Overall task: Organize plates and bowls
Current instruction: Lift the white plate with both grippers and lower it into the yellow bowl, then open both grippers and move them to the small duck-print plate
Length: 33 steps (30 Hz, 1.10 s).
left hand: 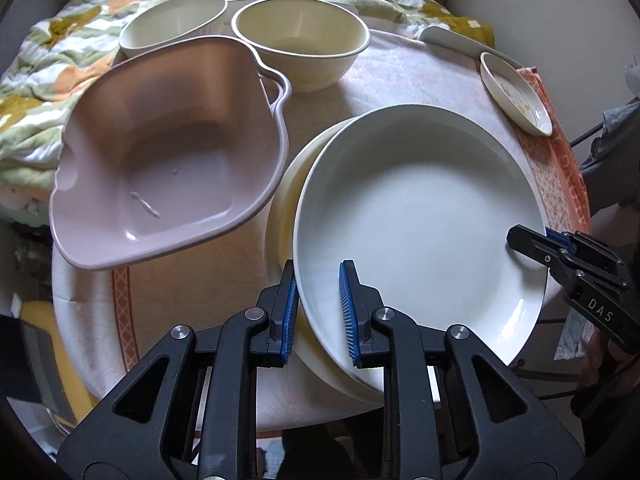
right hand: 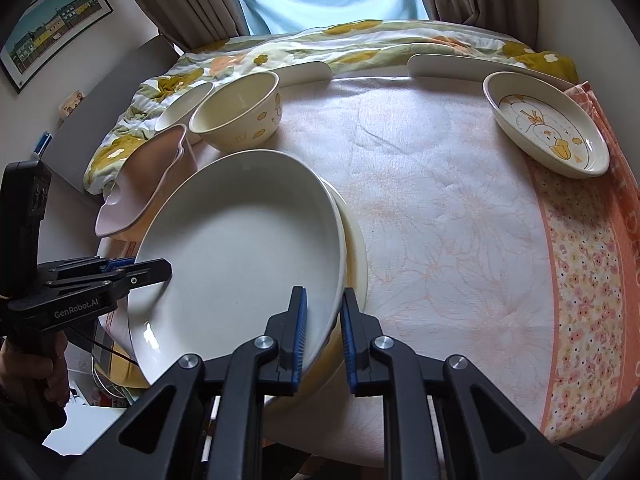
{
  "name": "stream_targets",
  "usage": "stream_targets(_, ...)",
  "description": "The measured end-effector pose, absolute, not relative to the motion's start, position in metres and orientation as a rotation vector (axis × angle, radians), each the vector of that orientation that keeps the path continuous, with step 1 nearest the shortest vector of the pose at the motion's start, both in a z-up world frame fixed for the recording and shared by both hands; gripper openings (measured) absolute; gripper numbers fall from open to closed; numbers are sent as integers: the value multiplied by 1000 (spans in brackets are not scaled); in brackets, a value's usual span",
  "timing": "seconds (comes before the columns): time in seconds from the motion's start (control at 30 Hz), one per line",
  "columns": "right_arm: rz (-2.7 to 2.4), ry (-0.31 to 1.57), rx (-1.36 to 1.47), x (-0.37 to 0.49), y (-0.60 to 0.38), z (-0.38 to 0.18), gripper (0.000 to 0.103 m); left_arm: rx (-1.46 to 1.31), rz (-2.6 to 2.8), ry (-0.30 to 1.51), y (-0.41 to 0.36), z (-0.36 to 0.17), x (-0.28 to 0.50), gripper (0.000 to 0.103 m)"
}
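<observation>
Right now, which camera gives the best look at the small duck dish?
The right wrist view: the duck dish lies open to the camera, its duck drawing readable. The left wrist view shows it only at the far right edge, steeply foreshortened, the drawing barely visible.
</observation>
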State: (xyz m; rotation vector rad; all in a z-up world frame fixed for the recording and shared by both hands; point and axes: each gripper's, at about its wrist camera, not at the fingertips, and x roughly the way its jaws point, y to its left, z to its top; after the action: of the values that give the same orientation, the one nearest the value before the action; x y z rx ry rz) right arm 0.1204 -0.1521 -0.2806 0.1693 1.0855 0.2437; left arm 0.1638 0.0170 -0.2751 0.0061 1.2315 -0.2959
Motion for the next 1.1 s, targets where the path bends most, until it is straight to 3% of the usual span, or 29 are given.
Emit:
stream_targets(0.67,199,1076,153,117,-159,-279,15,350,-180,1156,-22,-274,154,17)
stream_targets(1.1,180,1064,96,121,-148,-277,15,318,-172,1136,-13,-268,153,17)
